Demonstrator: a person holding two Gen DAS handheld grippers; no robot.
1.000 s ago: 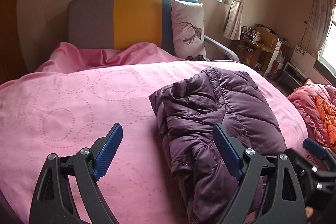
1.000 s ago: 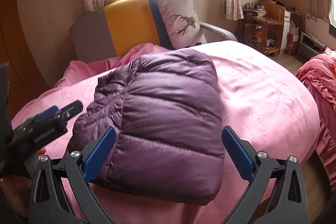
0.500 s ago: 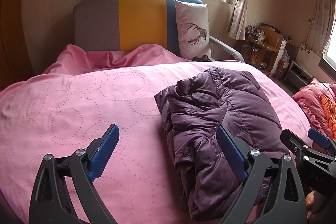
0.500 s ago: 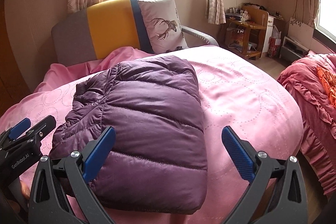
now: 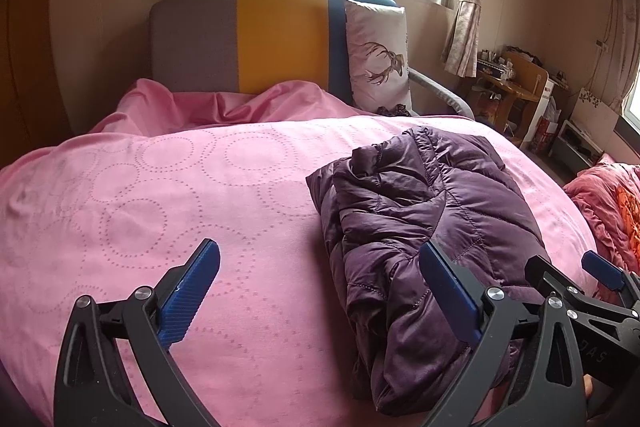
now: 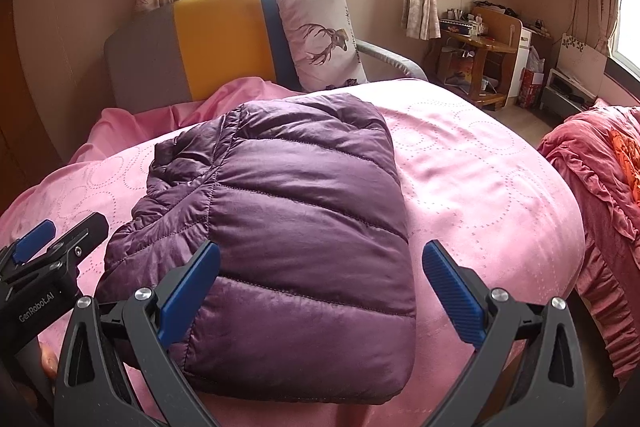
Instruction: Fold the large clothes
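Folded jacket (image 6: 304,227) lies on the bed (image 5: 160,187), both grippers wide, empty.
Right gripper (image 6: 320,283) is nearer, centre frame; left gripper (image 5: 320,287), jaws just opened wider, sits lower left of it.

One purple puffer jacket (image 6: 288,227); one deer-print pillow (image 6: 320,35); one pink bedspread (image 5: 160,207); two hand-held grippers (image 5: 320,283) (image 6: 320,279)

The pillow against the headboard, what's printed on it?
A deer with antlers on the white pillow, clearest in the right wrist view.

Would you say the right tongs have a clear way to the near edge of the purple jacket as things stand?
Probably yes: the right tongs stand open just above the folded purple jacket, with nothing between them and its near edge.
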